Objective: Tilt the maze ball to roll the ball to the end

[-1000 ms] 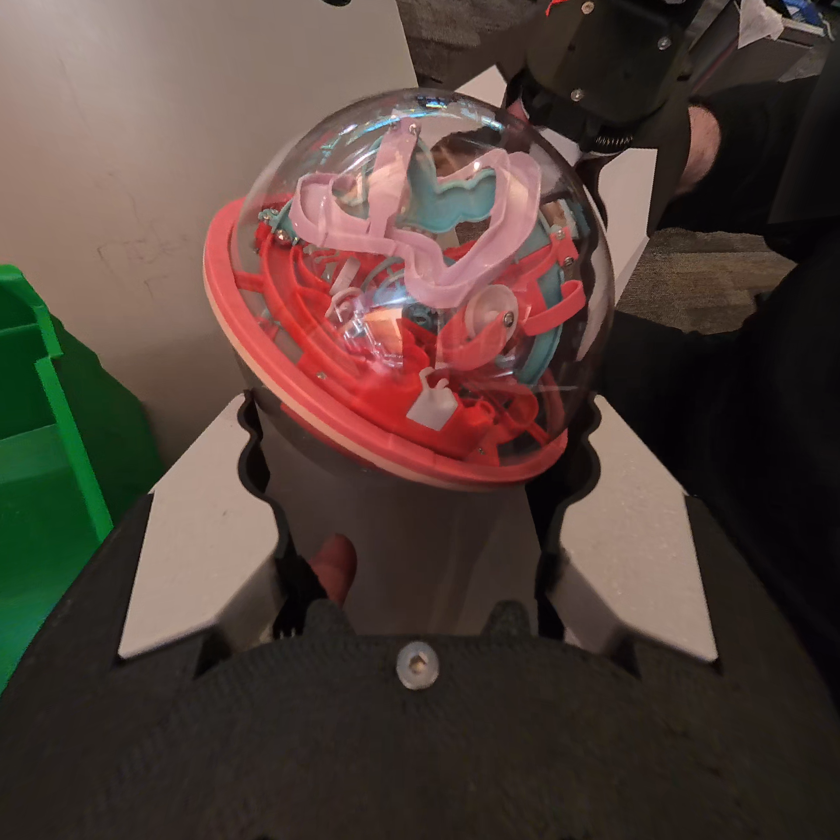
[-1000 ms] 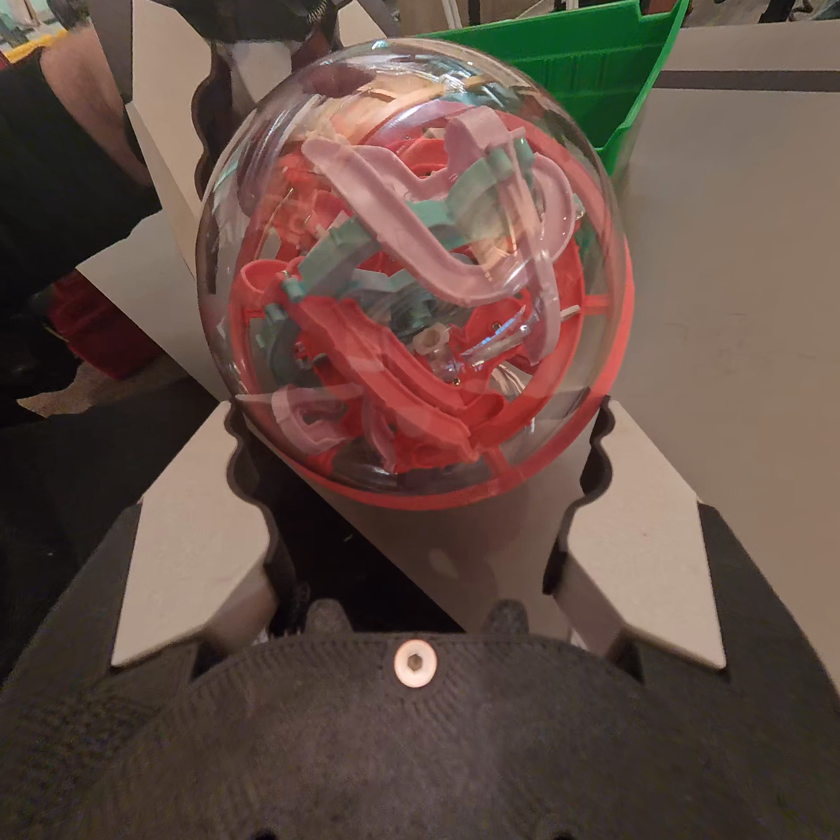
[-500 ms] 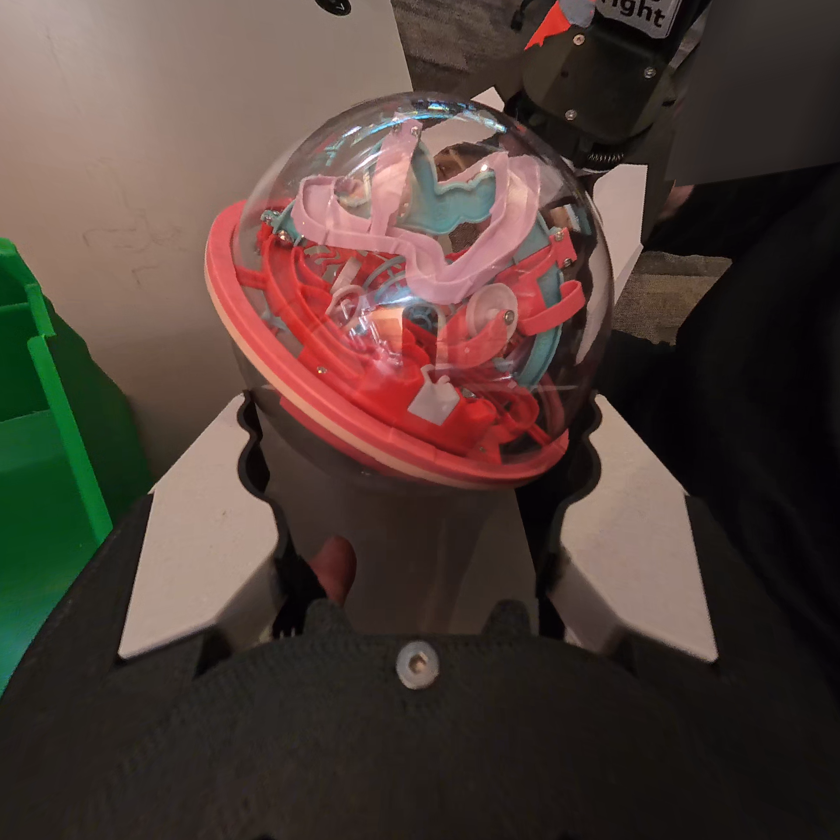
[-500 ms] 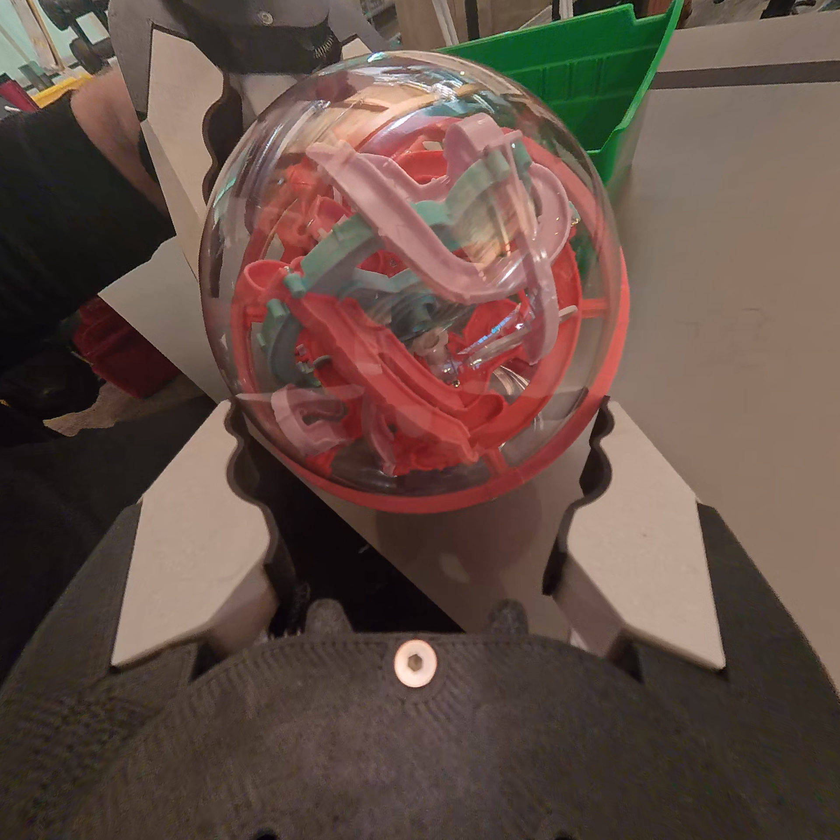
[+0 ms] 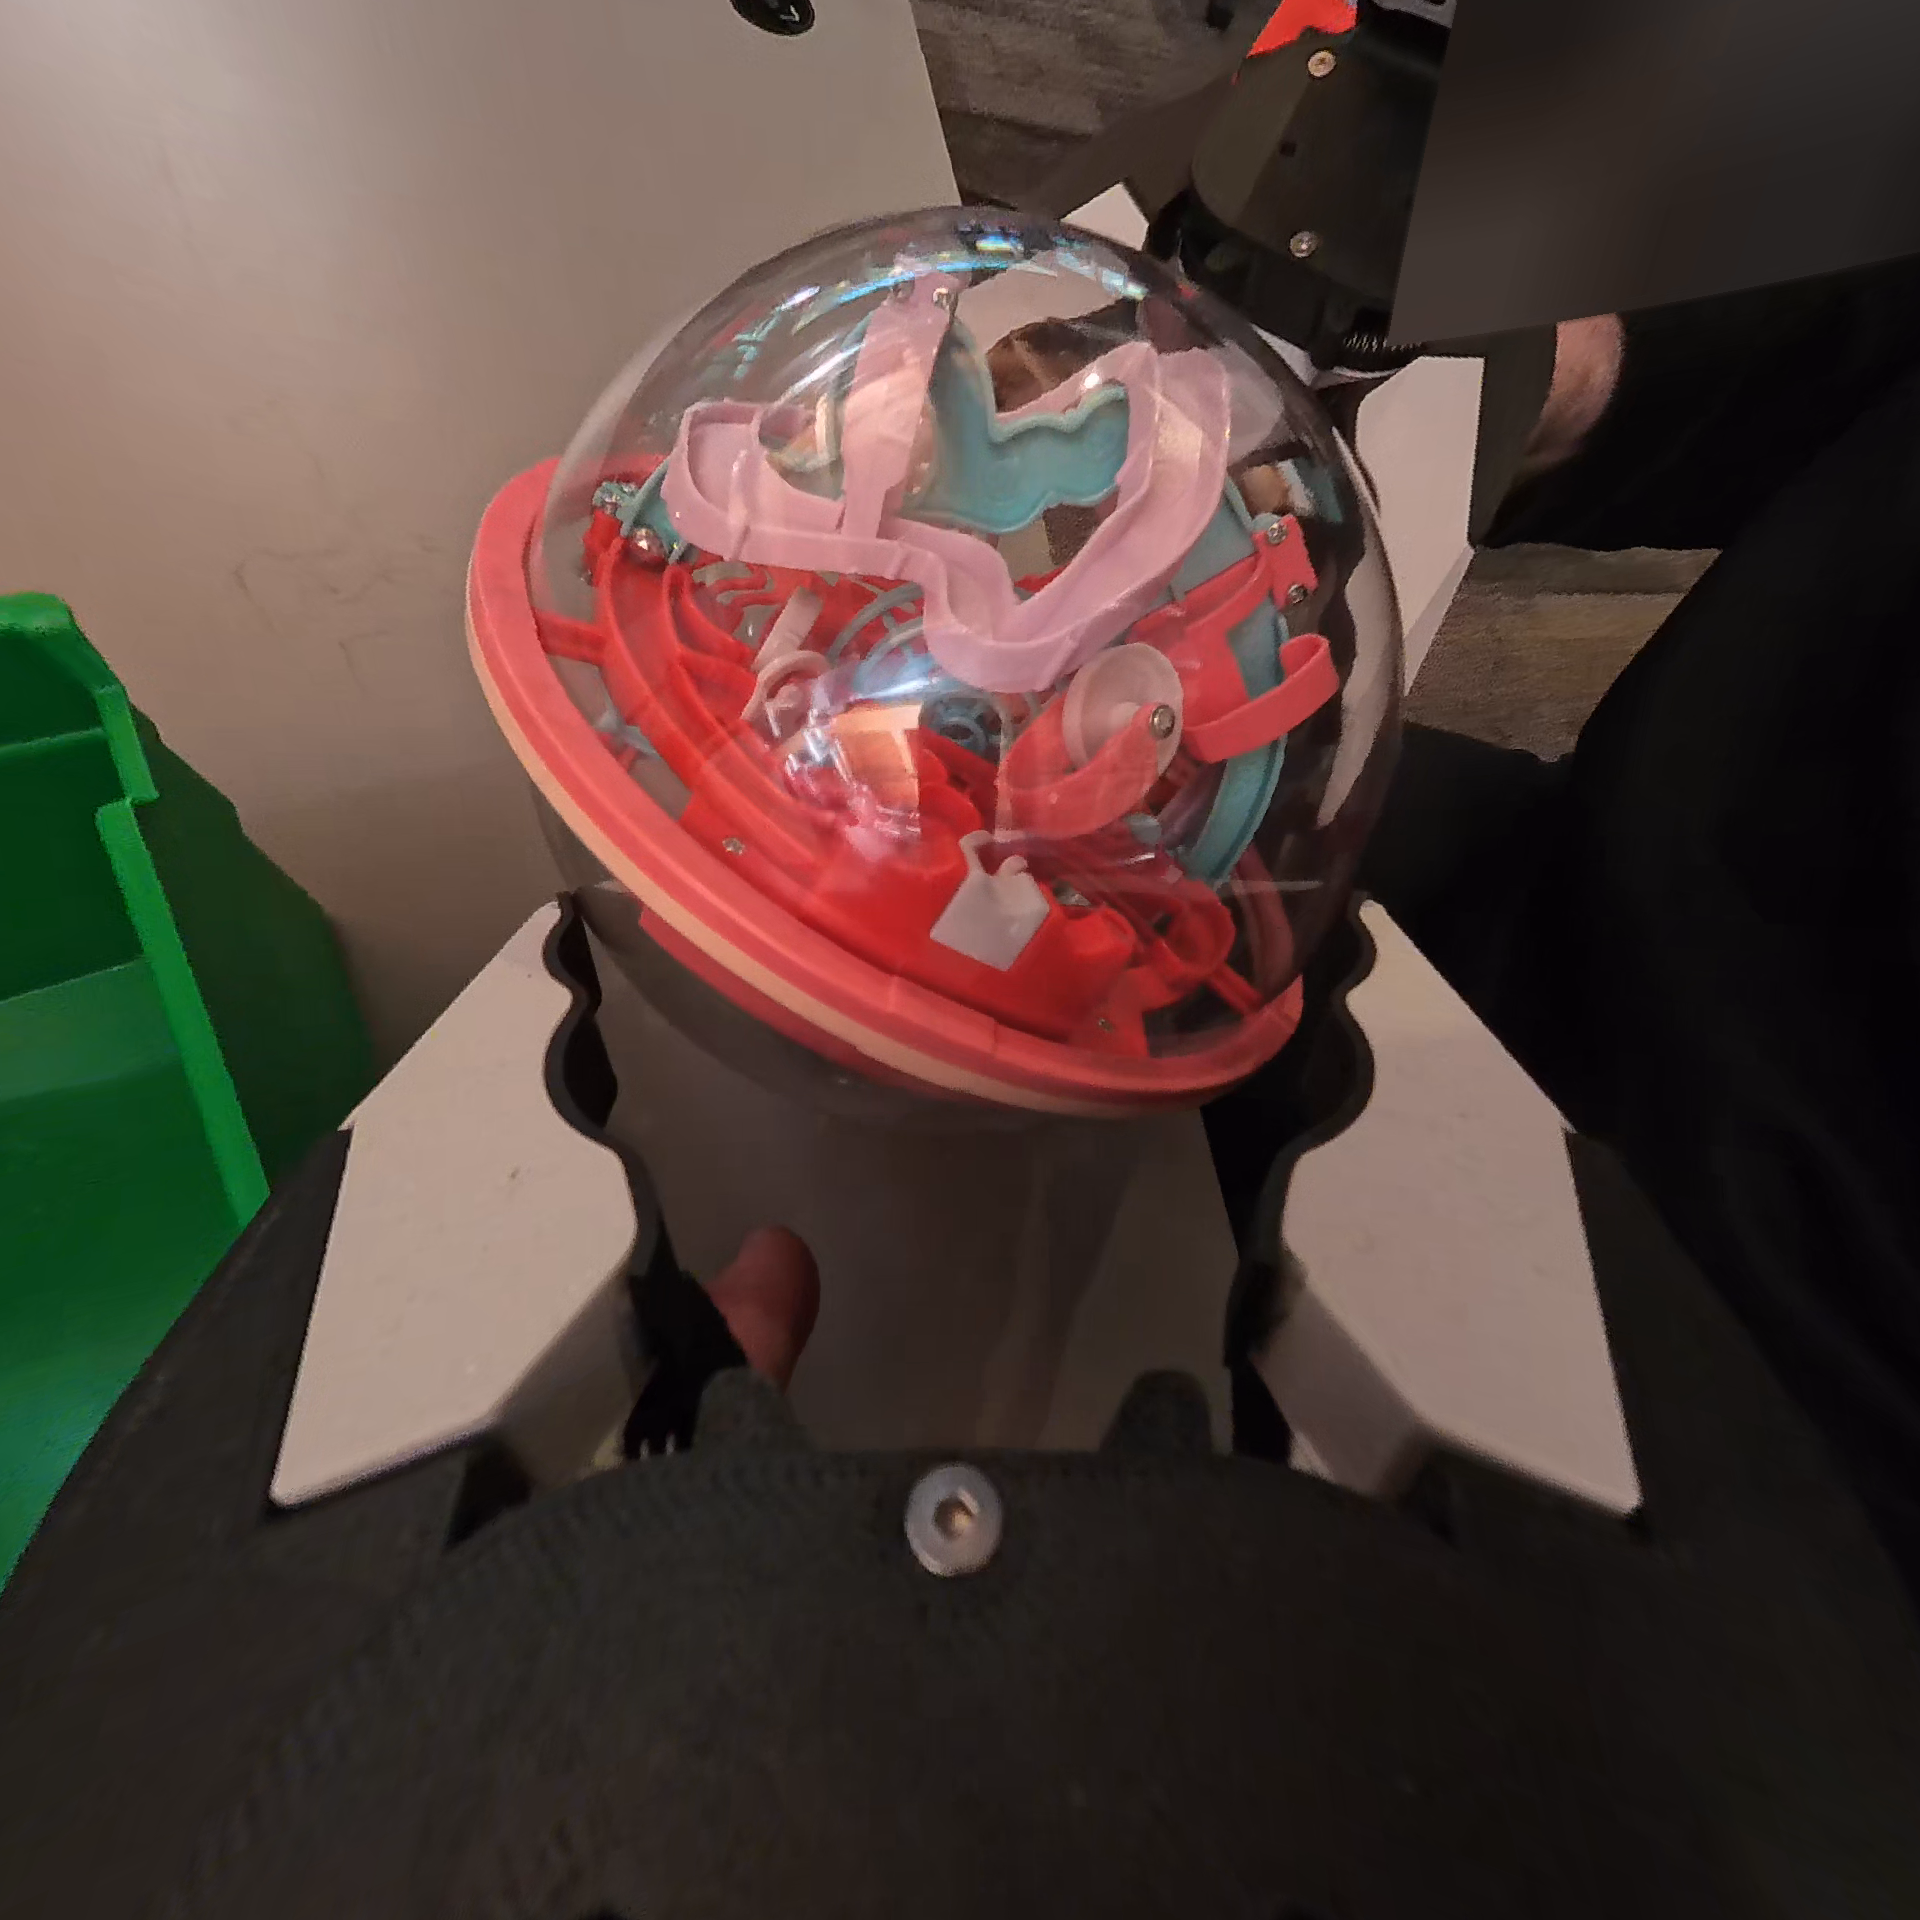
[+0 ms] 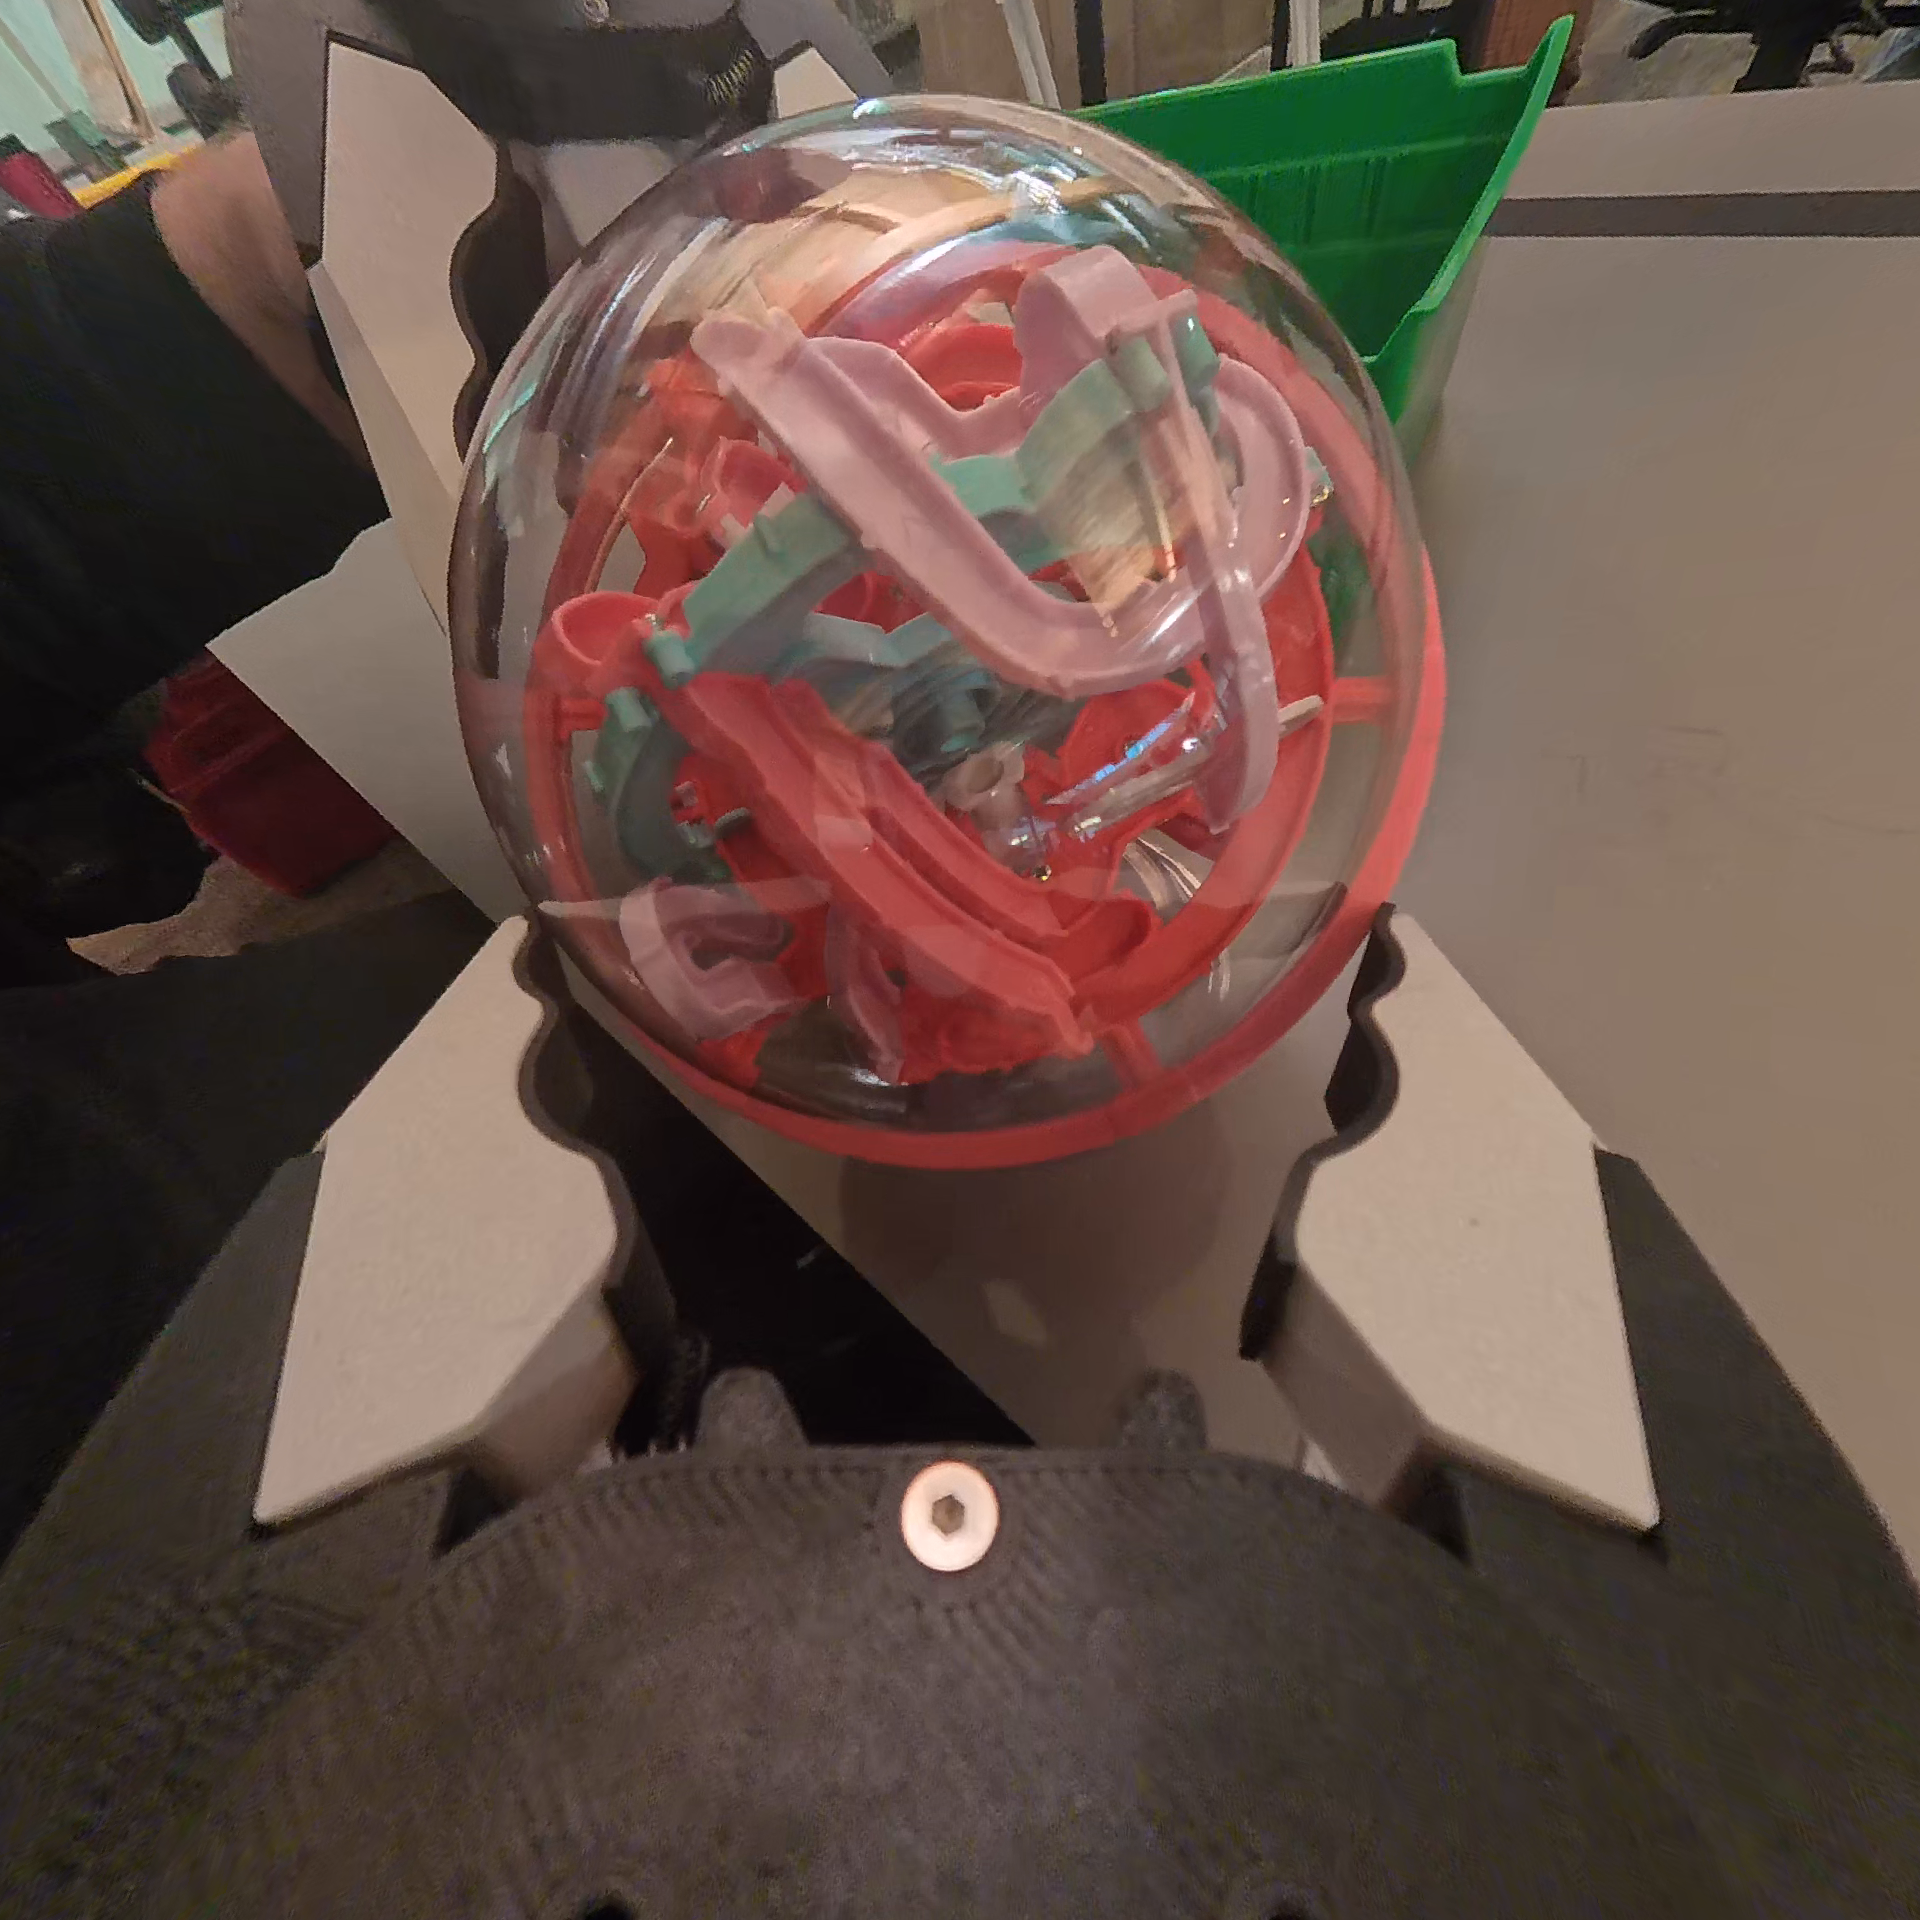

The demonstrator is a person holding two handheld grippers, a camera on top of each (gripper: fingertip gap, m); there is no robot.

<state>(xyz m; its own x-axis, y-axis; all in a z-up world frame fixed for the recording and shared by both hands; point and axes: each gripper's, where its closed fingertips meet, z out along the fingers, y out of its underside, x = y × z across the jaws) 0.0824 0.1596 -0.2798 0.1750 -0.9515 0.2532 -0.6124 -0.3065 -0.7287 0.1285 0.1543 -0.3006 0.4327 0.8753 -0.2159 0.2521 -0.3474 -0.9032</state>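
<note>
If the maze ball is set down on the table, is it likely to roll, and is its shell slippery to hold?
The maze ball is round, so it would probably roll. Its clear shell looks smooth and glossy, likely slippery. The red rim may offer some grip.

The small rolling ball cannot be made out among the pink, red and teal tracks inside the clear plastic maze sphere point(image 5: 935, 665). The green plastic bin point(image 5: 94, 935) is cropped at the left edge; the sphere hides its lower part in the right wrist view point(image 6: 1382, 187).
</note>
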